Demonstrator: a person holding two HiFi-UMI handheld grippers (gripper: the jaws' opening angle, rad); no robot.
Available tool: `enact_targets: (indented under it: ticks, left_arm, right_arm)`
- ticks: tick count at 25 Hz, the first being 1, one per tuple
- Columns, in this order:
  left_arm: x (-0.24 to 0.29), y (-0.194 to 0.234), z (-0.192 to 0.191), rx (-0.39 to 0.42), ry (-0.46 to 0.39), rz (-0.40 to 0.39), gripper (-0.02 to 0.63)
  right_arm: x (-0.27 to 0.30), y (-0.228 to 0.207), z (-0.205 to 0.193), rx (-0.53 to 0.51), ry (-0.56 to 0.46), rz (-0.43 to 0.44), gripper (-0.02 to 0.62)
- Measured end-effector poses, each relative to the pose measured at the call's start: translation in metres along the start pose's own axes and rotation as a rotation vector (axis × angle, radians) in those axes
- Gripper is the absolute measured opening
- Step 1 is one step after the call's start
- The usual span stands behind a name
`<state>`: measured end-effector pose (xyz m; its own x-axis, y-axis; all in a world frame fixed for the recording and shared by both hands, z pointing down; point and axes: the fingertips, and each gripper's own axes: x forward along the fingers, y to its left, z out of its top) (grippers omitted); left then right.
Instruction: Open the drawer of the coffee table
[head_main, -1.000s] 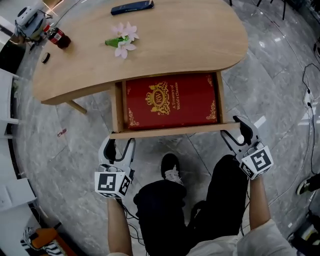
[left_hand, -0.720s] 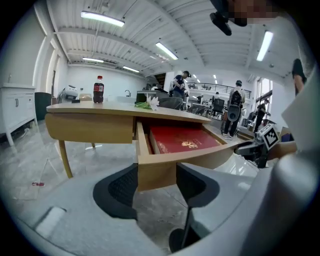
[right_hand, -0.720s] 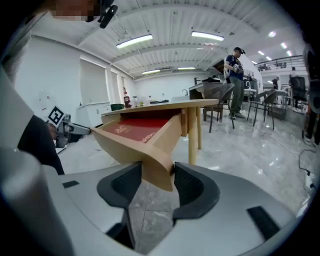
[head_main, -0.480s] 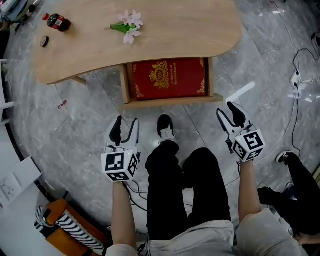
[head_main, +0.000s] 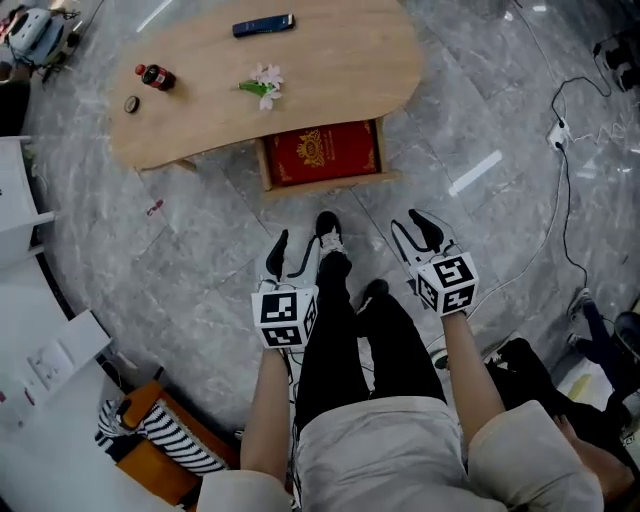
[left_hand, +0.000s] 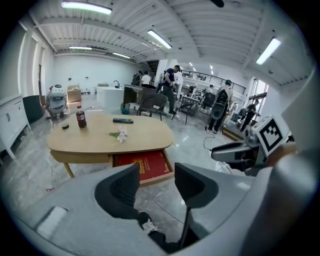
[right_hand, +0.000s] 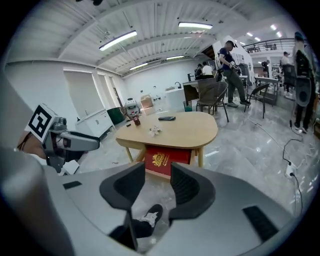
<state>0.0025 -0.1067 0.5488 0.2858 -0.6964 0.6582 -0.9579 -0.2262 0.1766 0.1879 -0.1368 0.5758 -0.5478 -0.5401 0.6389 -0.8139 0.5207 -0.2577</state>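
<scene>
The wooden coffee table (head_main: 300, 70) stands at the top of the head view. Its drawer (head_main: 322, 182) is pulled out and a red book (head_main: 322, 153) lies in it. My left gripper (head_main: 292, 250) and right gripper (head_main: 413, 228) hang over the floor, well back from the drawer front and apart from it. Both sets of jaws have just been closing, with a gap left and nothing between them. The left gripper view shows the left gripper (left_hand: 156, 175) aimed at the table (left_hand: 110, 140). The right gripper view shows the right gripper (right_hand: 157, 182) aimed at the book (right_hand: 162, 160).
A cola bottle (head_main: 155, 76), its cap (head_main: 131, 103), a flower (head_main: 262, 84) and a dark remote (head_main: 263, 24) lie on the tabletop. A cable (head_main: 565, 150) runs over the floor at right. White cabinets (head_main: 20, 210) and a striped bag (head_main: 150, 440) are at left.
Both grippers have lifted up and back from the drawer front, and the table now looks smaller and farther off. The drawer stays pulled out. Both jaw gaps have narrowed.
</scene>
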Motion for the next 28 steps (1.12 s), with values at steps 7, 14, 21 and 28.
enact_targets:
  ticks: [7, 14, 21, 28]
  left_arm:
    - [-0.065, -0.036, 0.049, 0.022, 0.019, 0.015, 0.209]
    - [-0.119, -0.073, 0.090, 0.071, -0.030, 0.041, 0.173]
    - [-0.177, -0.099, 0.070, 0.004, -0.068, 0.112, 0.114]
    - [-0.199, -0.114, 0.040, -0.071, -0.061, 0.098, 0.011]
  right_arm:
    - [-0.066, 0.050, 0.040, 0.008, 0.034, -0.002, 0.159]
    - [-0.125, 0.065, 0.077, 0.005, -0.032, -0.032, 0.131]
    - [-0.179, 0.087, 0.058, -0.030, -0.045, -0.032, 0.079]
    - [-0.188, 0.124, 0.042, -0.070, -0.044, 0.017, 0.020]
